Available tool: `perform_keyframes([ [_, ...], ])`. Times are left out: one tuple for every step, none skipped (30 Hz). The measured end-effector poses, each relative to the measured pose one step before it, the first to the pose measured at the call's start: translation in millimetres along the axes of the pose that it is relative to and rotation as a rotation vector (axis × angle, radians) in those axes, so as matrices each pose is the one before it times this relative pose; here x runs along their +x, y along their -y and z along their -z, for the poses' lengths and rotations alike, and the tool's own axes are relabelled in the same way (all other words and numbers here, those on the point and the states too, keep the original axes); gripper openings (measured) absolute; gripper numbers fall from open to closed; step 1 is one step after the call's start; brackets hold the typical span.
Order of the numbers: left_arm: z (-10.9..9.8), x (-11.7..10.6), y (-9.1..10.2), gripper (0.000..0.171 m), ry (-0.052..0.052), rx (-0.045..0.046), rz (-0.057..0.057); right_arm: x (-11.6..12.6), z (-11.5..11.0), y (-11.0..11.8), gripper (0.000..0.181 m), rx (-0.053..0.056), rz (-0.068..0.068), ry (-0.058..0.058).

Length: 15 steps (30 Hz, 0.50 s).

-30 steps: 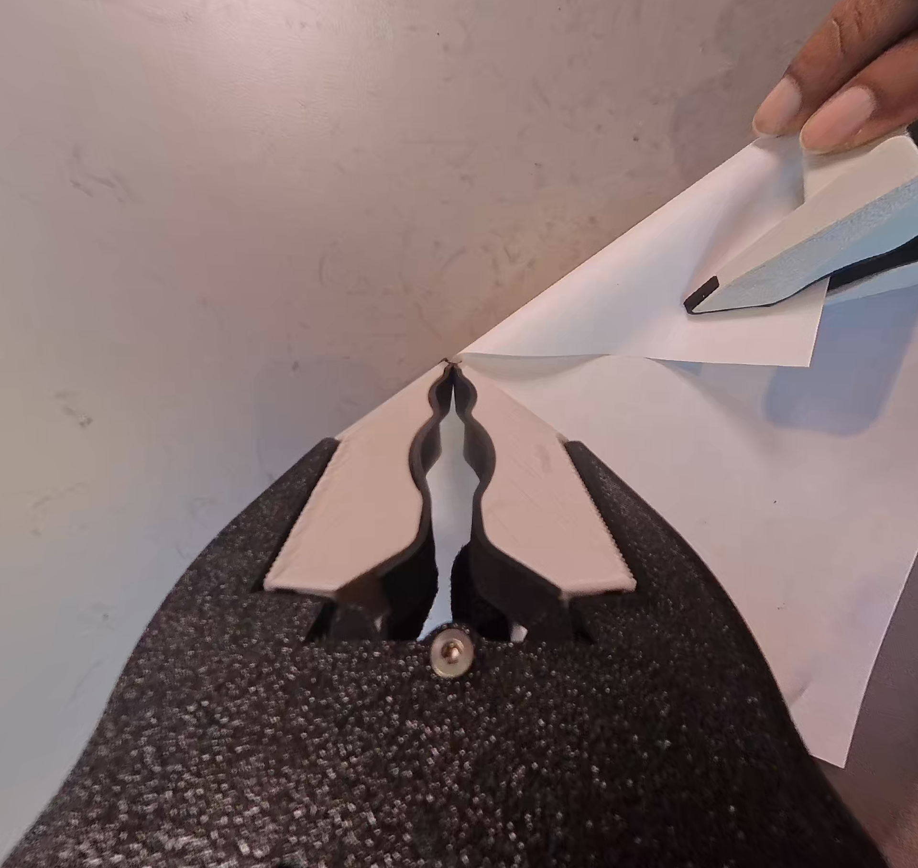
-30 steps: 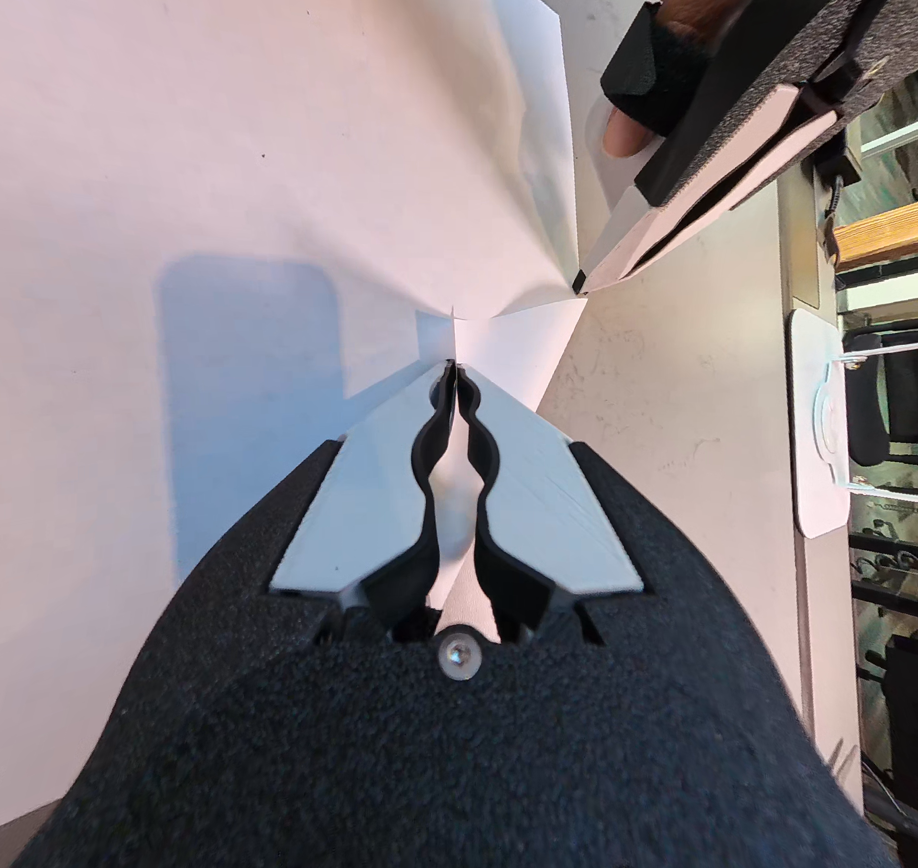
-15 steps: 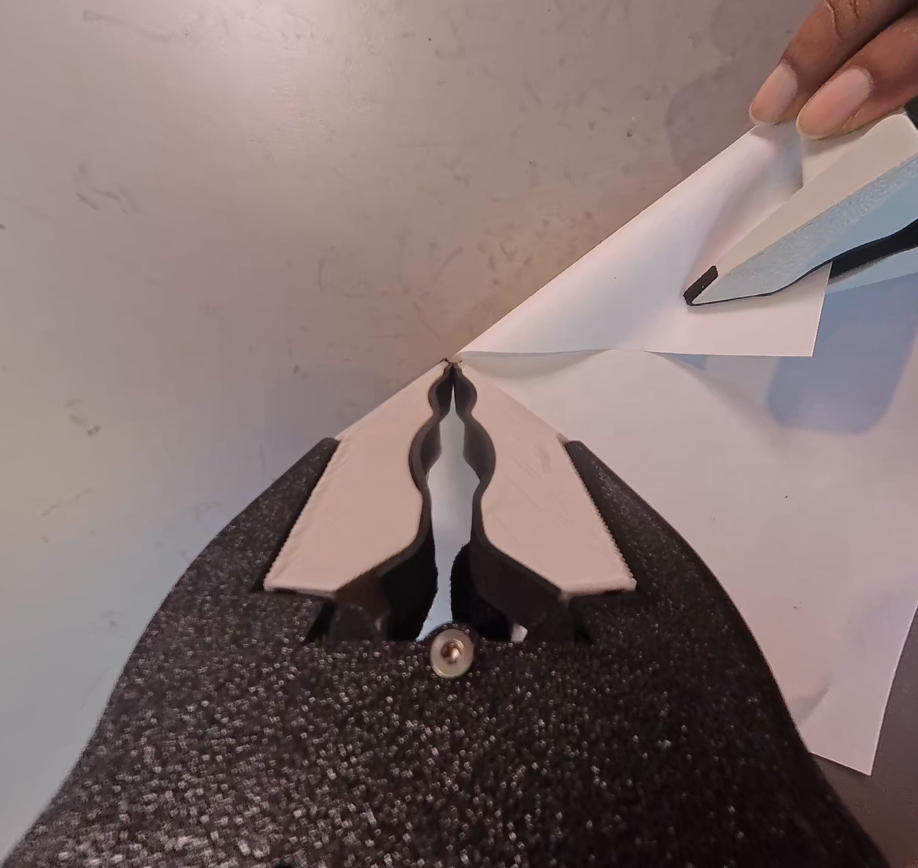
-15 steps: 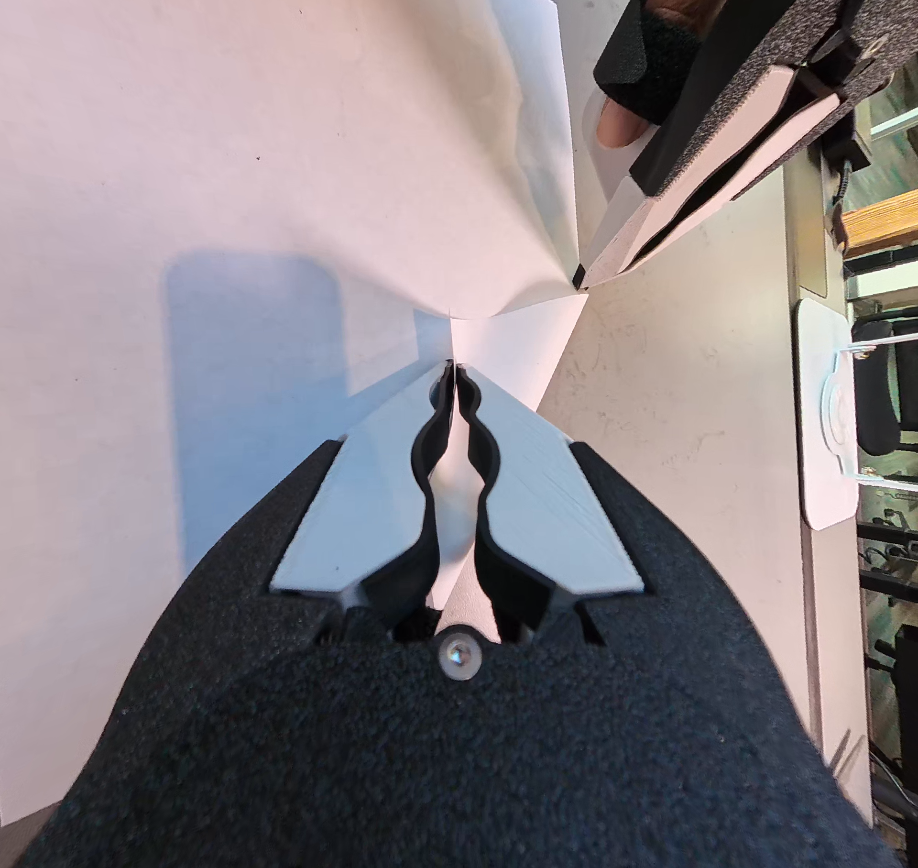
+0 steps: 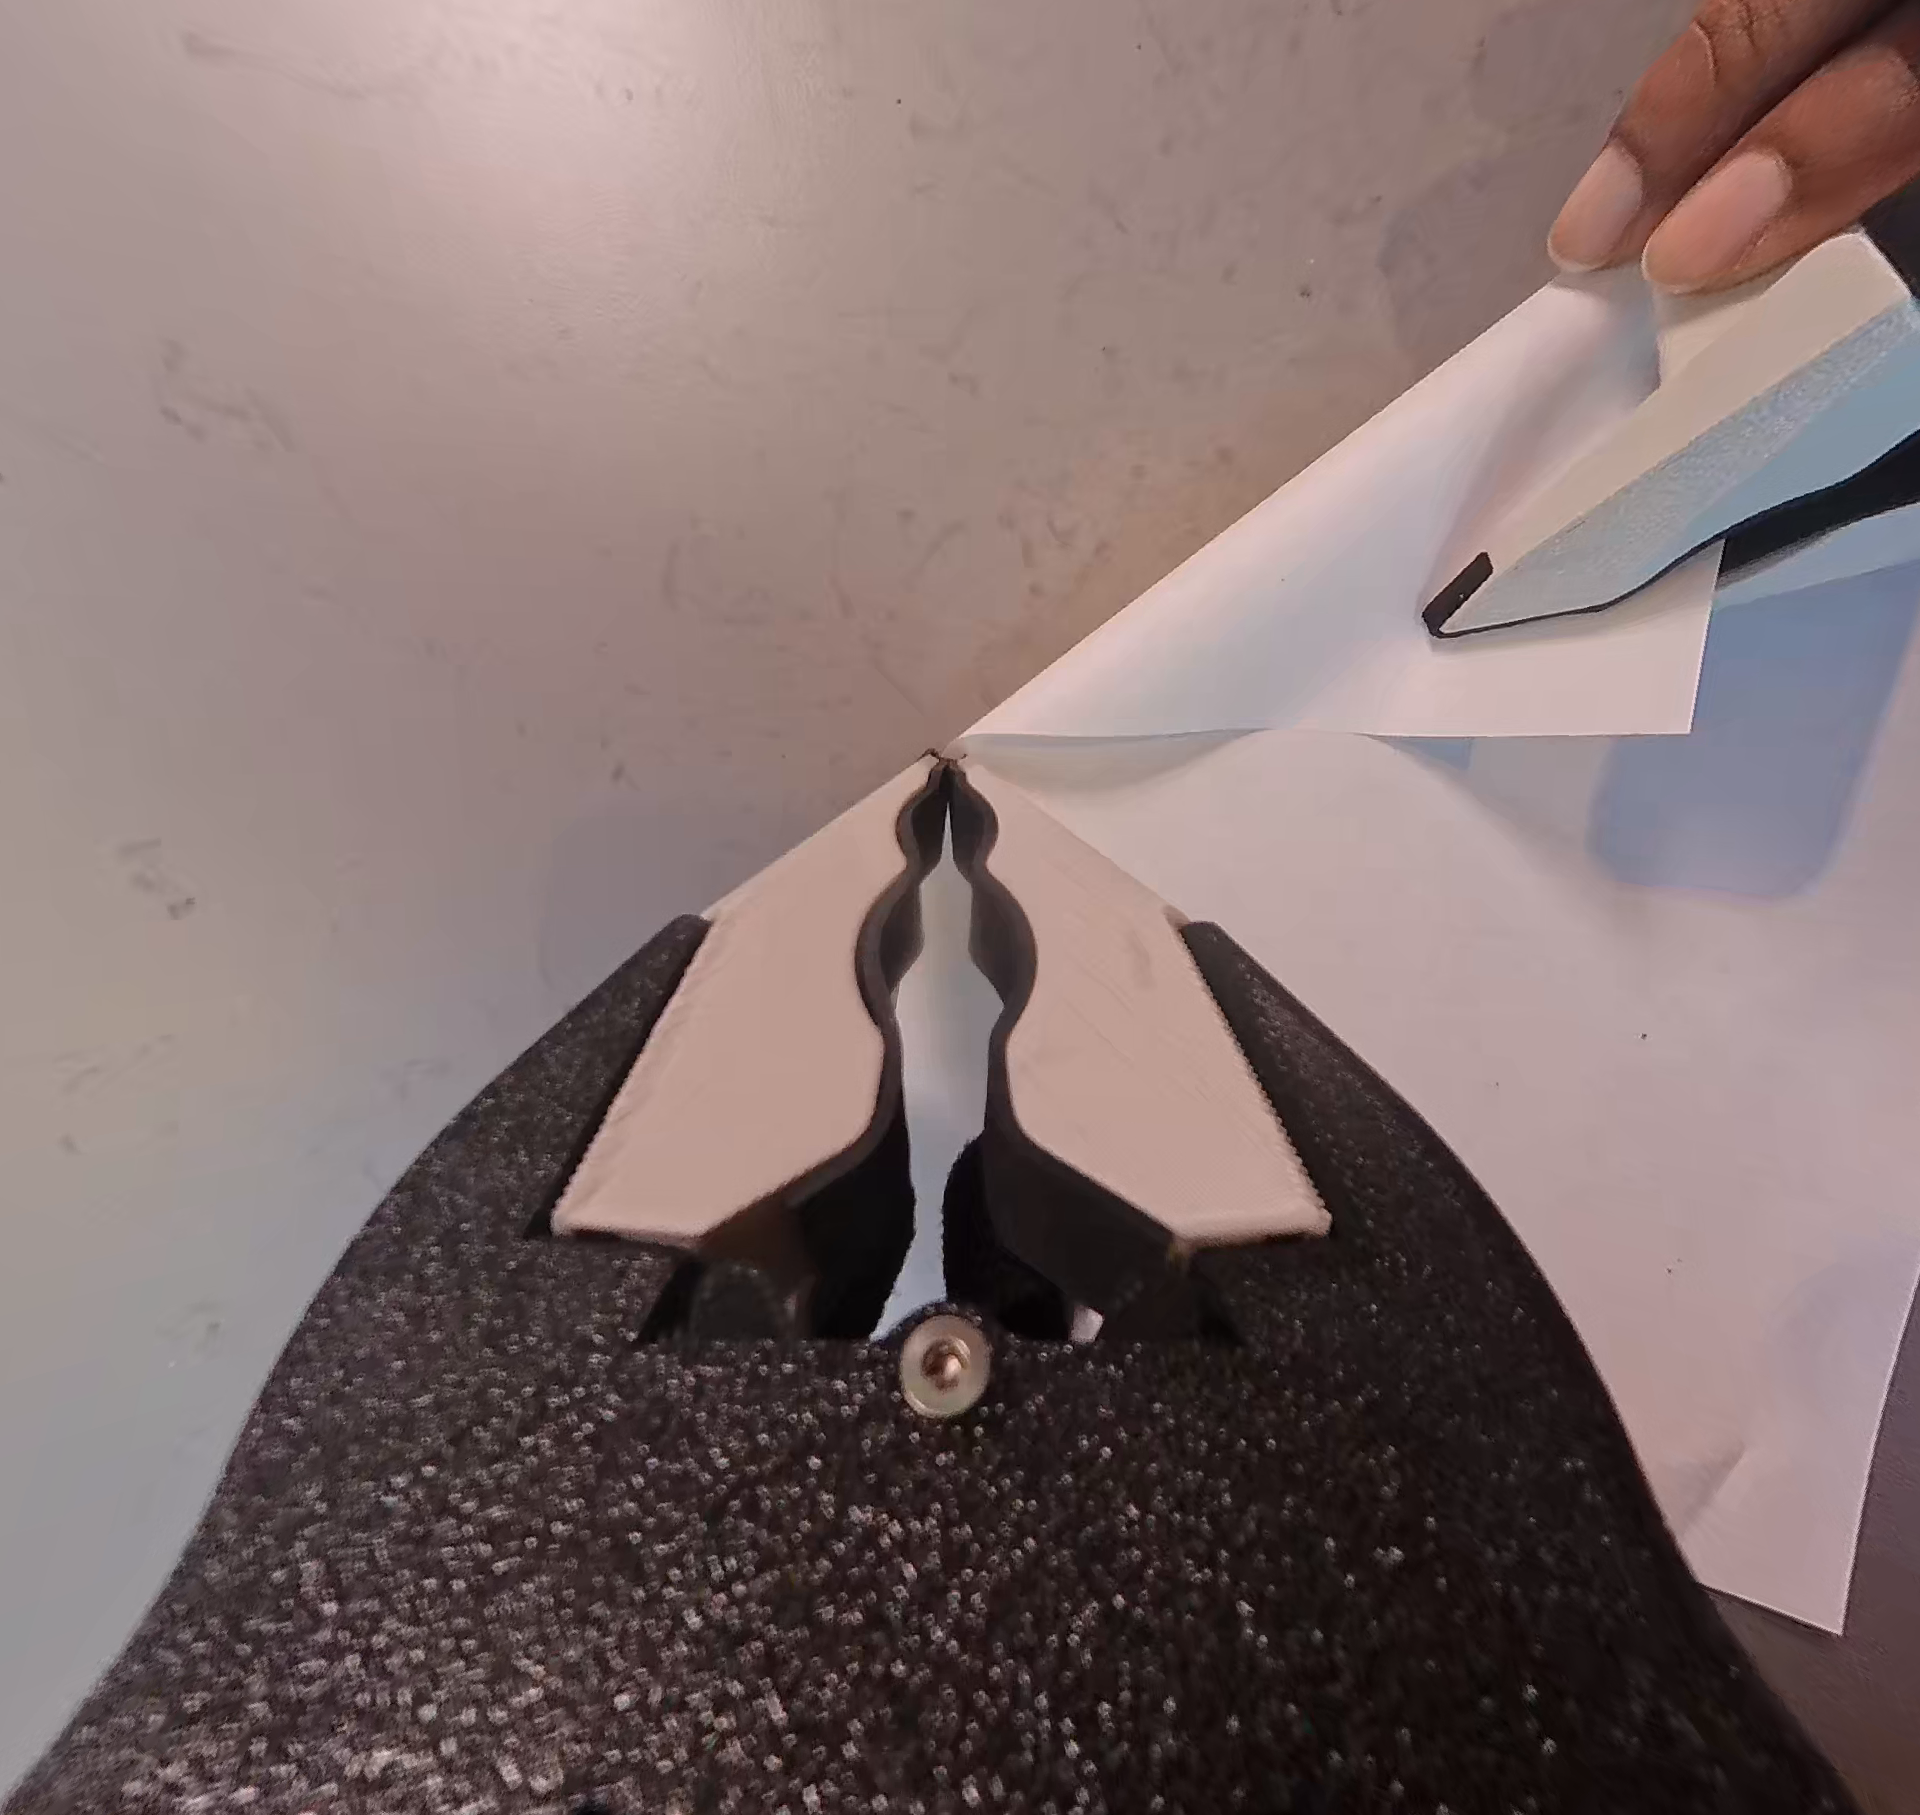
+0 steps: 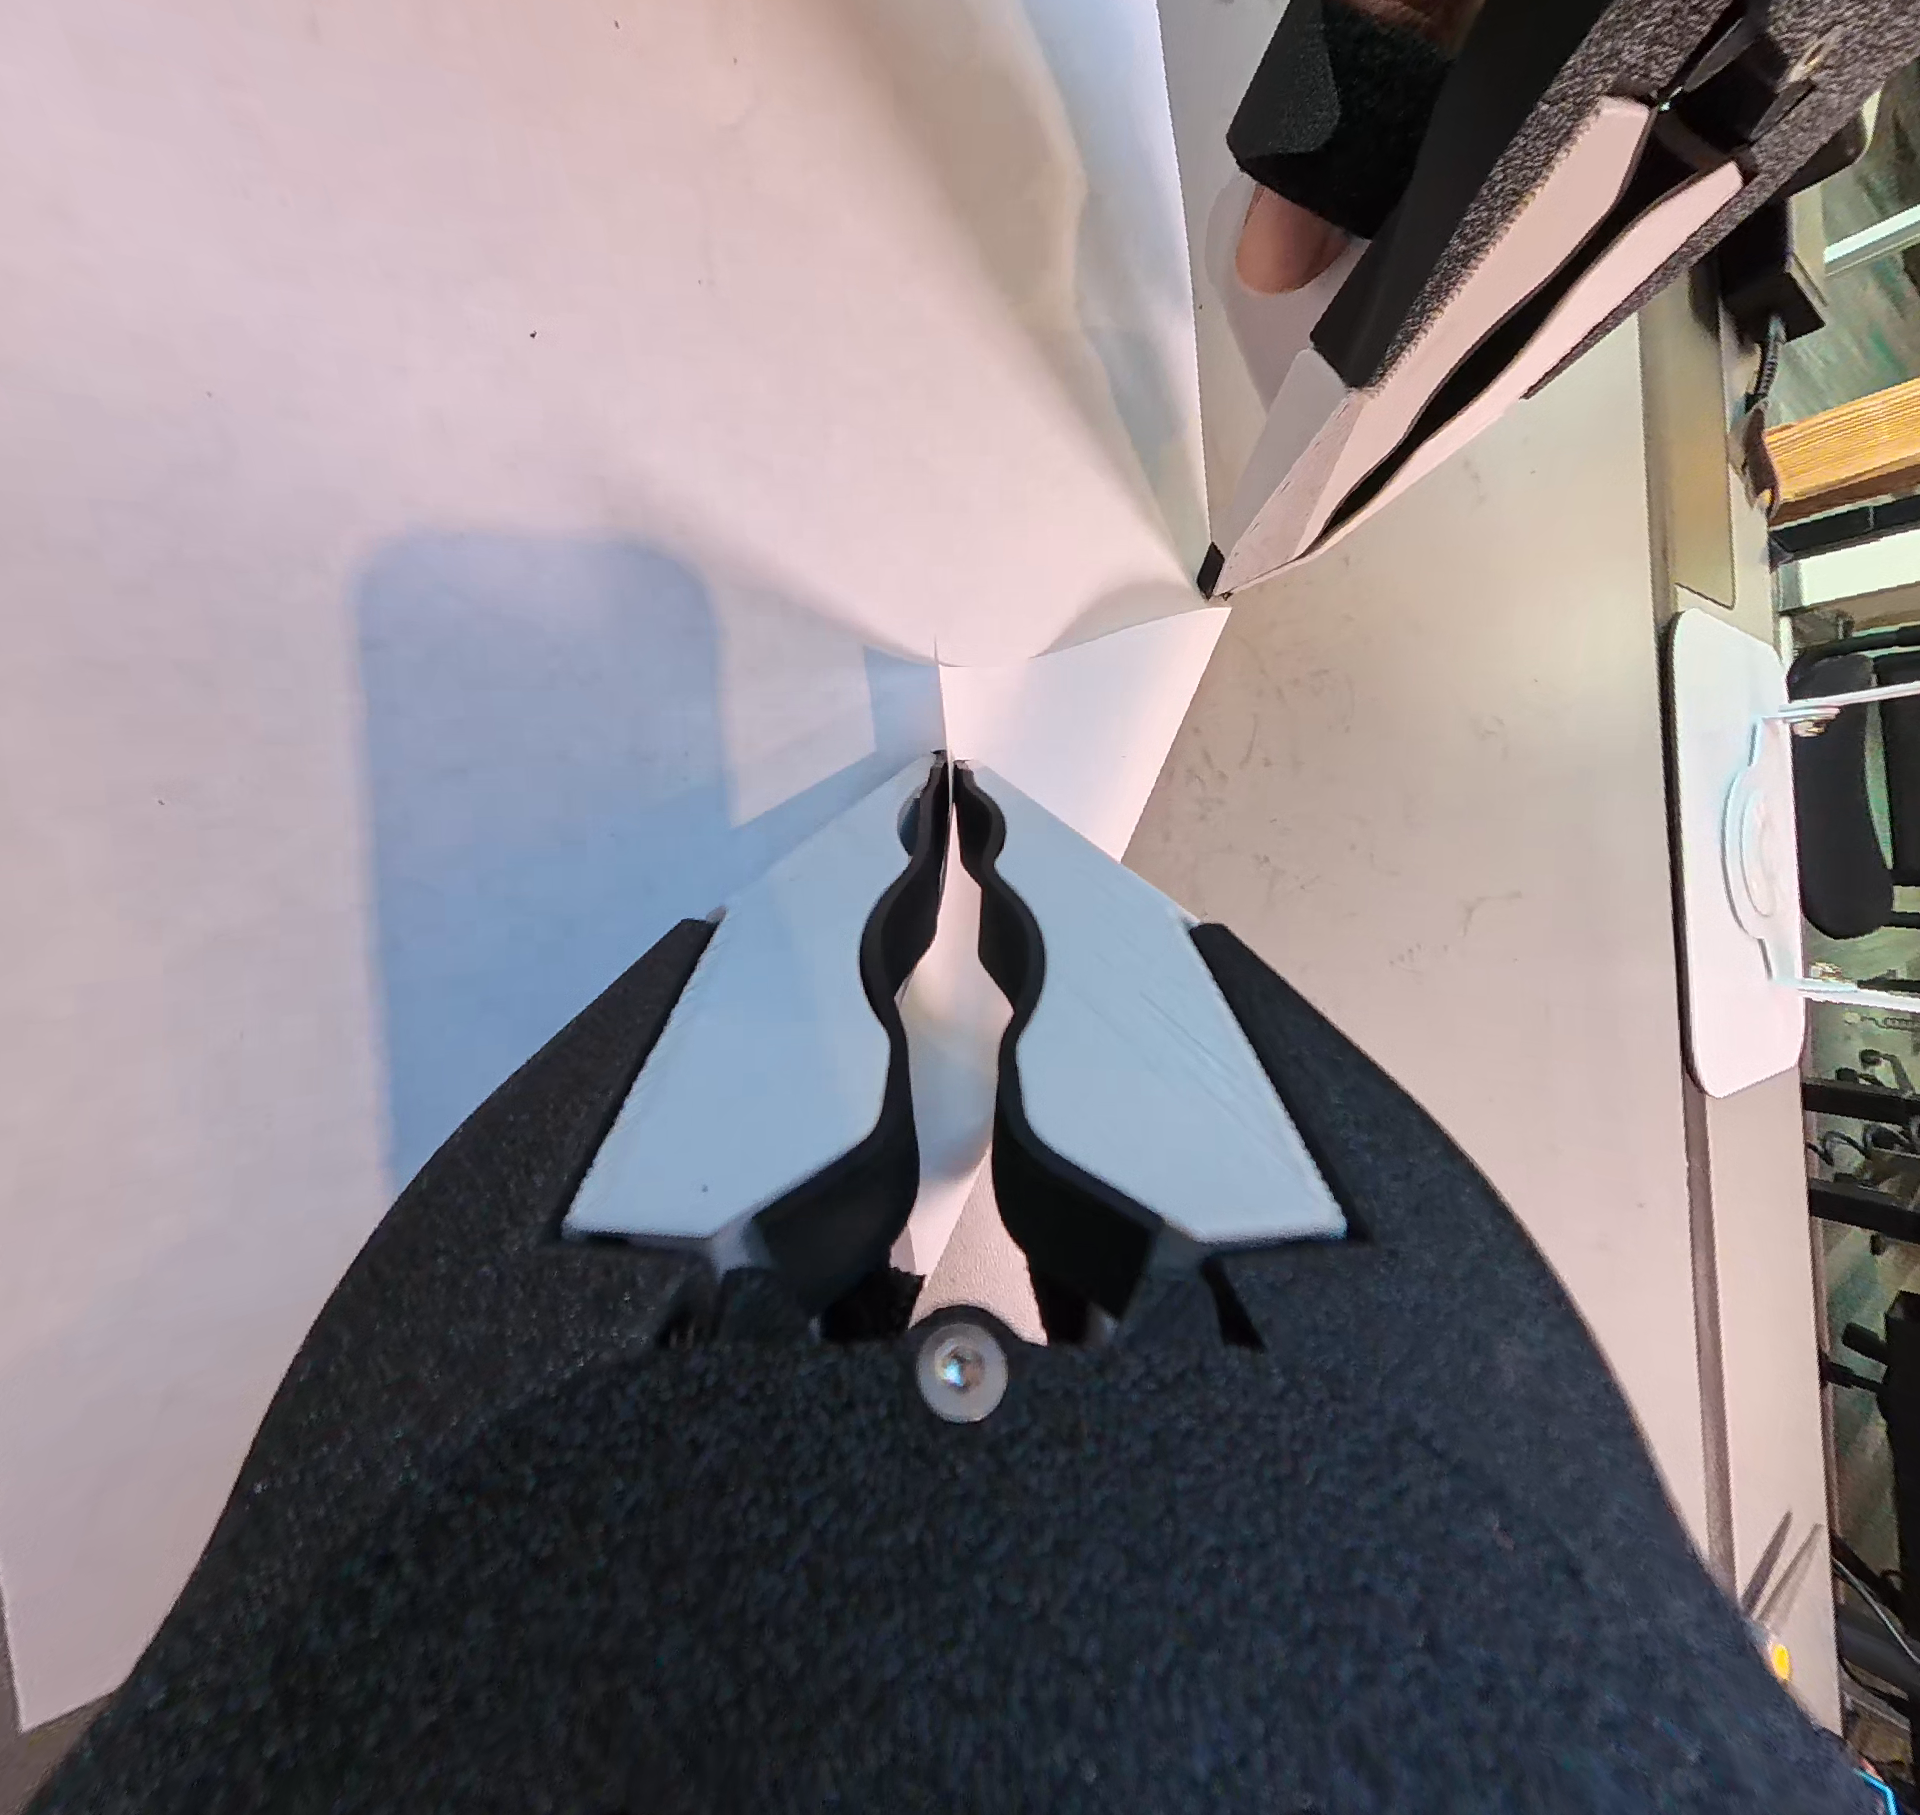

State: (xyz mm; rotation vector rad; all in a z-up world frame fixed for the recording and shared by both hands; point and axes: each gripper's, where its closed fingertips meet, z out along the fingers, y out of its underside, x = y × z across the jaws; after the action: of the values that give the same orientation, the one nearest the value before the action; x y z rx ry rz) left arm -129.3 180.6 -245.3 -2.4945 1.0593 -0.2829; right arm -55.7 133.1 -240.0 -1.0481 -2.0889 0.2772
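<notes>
— What's held here?

— A white sheet of paper (image 5: 1507, 986), plain and unprinted, lying mostly flat on the pale grey worktop (image 5: 520, 363).

— Mostly?

— One corner is lifted and folded over the rest of the sheet, the flap curving rather than creased flat. The left gripper (image 5: 943, 776) has its jaws closed on the paper's edge where the fold starts; the right gripper (image 6: 948, 766) pinches the raised flap near its corner.

— Any damage?

— Slight wrinkles near one far corner; otherwise smooth.
</notes>
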Motion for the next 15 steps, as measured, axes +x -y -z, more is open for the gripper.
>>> perform_keyframes([
  [0.01, -0.03, 0.00, 0.000, -0.0005, 0.00541, 0.0022, -0.04, -0.02, 0.03, 0.000, -0.0009, 0.0013, -0.0020],
  [-0.01, 0.00, 0.05, 0.000, -0.0012, 0.00581, 0.0014, 0.01, 0.04, 0.02, 0.000, -0.0009, 0.0009, -0.0016],
  [0.03, 0.03, -0.01, 0.000, -0.0027, 0.00581, 0.0018, -0.04, 0.00, 0.10, 0.000, -0.0012, 0.0021, -0.0010],
  [0.02, 0.02, 0.06, 0.000, -0.0044, 0.00494, 0.0033, -0.03, 0.11, -0.03, 0.000, -0.0017, 0.0029, -0.0009],
  [0.03, 0.06, 0.04, 0.000, -0.0050, 0.00300, 0.0029, 0.04, -0.04, 0.10, 0.000, -0.0022, 0.0042, -0.0017],
  [0.06, 0.00, -0.05, 0.000, -0.0039, 0.00054, 0.0003, -0.01, 0.10, 0.01, 0.000, -0.0026, 0.0060, -0.0024],
  [-0.03, 0.05, 0.04, 0.000, -0.0017, -0.00148, -0.0026, -0.01, -0.01, -0.02, 0.000, -0.0033, 0.0048, -0.0019],
  [-0.03, 0.08, -0.01, 0.000, 0.0002, -0.00230, -0.0053, 0.01, 0.03, 0.10, 0.000, -0.0033, 0.0014, -0.0009],
  [-0.03, -0.04, 0.01, 0.000, 0.0008, -0.00222, -0.0058, -0.11, -0.02, -0.01, 0.000, -0.0022, -0.0017, -0.0003],
  [0.03, 0.02, -0.08, 0.000, 0.0000, -0.00152, -0.0037, -0.01, -0.02, 0.04, 0.000, -0.0003, -0.0047, 0.0001],
  [-0.02, 0.07, 0.03, 0.000, -0.0013, -0.00067, -0.0016, -0.03, -0.10, 0.01, 0.000, 0.0013, -0.0070, 0.0004],
  [0.00, 0.02, 0.03, 0.000, -0.0024, 0.00022, -0.0004, -0.11, 0.00, -0.04, 0.000, 0.0026, -0.0079, 0.0003],
  [0.04, -0.01, -0.02, 0.000, -0.0030, 0.00126, 0.0009, -0.05, -0.06, -0.02, 0.000, 0.0040, -0.0093, 0.0001],
  [0.03, 0.07, 0.00, 0.000, -0.0030, 0.00230, 0.0019, -0.10, -0.09, -0.03, 0.000, 0.0044, -0.0110, 0.0001],
  [0.00, 0.06, 0.07, 0.000, -0.0024, 0.00319, 0.0018, -0.06, 0.01, -0.03, 0.000, 0.0031, -0.0114, -0.0002],
])
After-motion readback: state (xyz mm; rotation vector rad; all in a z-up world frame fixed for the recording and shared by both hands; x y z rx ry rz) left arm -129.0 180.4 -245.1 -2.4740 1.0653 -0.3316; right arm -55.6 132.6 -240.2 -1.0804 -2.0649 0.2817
